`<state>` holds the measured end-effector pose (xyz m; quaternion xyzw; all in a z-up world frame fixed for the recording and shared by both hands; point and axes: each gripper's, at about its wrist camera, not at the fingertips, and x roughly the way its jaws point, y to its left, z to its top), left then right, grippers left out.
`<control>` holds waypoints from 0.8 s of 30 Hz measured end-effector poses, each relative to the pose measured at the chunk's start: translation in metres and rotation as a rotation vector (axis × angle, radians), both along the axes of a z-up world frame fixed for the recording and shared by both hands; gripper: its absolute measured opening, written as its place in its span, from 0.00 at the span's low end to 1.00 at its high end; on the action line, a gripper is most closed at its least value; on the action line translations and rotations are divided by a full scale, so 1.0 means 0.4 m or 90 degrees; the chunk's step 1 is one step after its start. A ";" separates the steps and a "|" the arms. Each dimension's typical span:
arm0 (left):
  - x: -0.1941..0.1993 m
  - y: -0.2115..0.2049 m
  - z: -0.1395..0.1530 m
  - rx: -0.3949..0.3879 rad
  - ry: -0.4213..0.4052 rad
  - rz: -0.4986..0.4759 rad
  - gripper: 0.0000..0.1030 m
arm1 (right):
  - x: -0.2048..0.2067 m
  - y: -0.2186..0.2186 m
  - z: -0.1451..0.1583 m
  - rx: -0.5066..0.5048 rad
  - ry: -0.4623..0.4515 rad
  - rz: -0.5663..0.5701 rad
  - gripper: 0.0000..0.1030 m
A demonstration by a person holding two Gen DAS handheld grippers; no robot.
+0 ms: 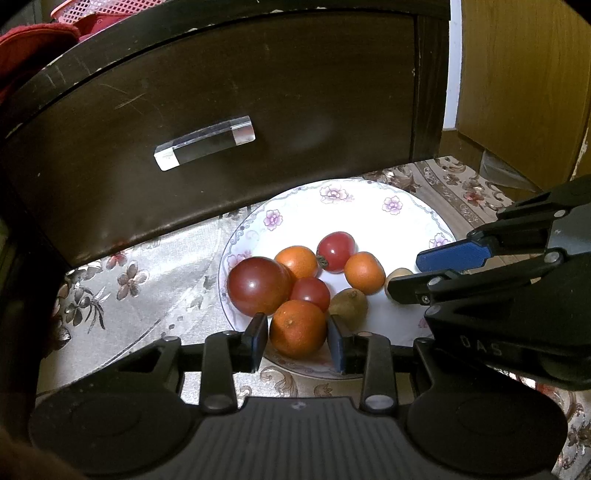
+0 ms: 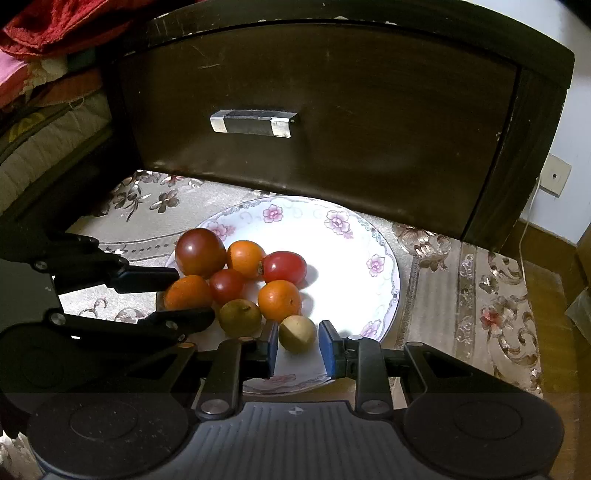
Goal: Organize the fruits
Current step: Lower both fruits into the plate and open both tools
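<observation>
Eight small fruits sit clustered on the left half of a white plate rimmed with pink flowers, which rests on a floral brocade cloth in front of a dark wooden drawer with a clear bar handle. Nearest the left gripper is a dimpled orange tangerine, which lies between the gripper's spread blue-padded fingers; contact on either side cannot be confirmed. The right gripper, its jaws also spread, frames a pale yellow-green round fruit at the plate's near edge, with a visible gap on the right side. Behind these lie a large dark-red tomato, two smaller red tomatoes, two more tangerines and a duller olive-green fruit, all touching or nearly touching their neighbours. Only the right wrist view shows the pale fruit whole; in the left wrist view the right gripper's fingers largely hide it. That right-hand view also takes in folded bedding at the left, and a wall socket with a white cable at the right. The left wrist view alone shows a wooden door panel to the right and a pink mesh basket above the drawer.
</observation>
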<state>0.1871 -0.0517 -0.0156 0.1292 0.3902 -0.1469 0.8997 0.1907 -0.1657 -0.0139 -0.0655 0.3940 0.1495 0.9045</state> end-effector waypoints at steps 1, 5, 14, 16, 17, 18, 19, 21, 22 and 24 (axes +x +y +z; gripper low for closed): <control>-0.001 0.000 0.001 0.001 0.000 0.000 0.39 | 0.001 0.000 0.000 0.001 0.000 0.000 0.24; -0.006 -0.001 0.004 0.002 -0.002 0.002 0.40 | -0.001 0.001 0.001 0.000 -0.002 -0.001 0.24; -0.011 0.008 0.014 0.000 -0.013 0.026 0.45 | -0.014 0.003 0.008 -0.010 -0.011 -0.002 0.25; -0.011 0.013 0.016 -0.002 -0.012 0.032 0.47 | -0.016 0.004 0.009 -0.012 -0.013 -0.003 0.25; -0.011 0.014 0.018 -0.003 -0.012 0.035 0.47 | -0.018 0.004 0.010 -0.012 -0.014 -0.003 0.26; -0.013 0.016 0.019 -0.004 -0.013 0.037 0.48 | -0.019 0.004 0.012 -0.012 -0.015 -0.004 0.26; -0.014 0.017 0.021 -0.003 -0.013 0.039 0.48 | -0.020 0.004 0.013 -0.012 -0.017 -0.004 0.27; -0.017 0.018 0.024 0.000 -0.016 0.044 0.51 | -0.023 0.004 0.015 -0.014 -0.020 -0.004 0.28; -0.019 0.020 0.025 0.002 -0.018 0.049 0.52 | -0.025 0.004 0.015 -0.015 -0.021 -0.005 0.28; -0.020 0.022 0.028 0.008 -0.021 0.058 0.56 | -0.030 0.005 0.017 -0.017 -0.023 -0.004 0.28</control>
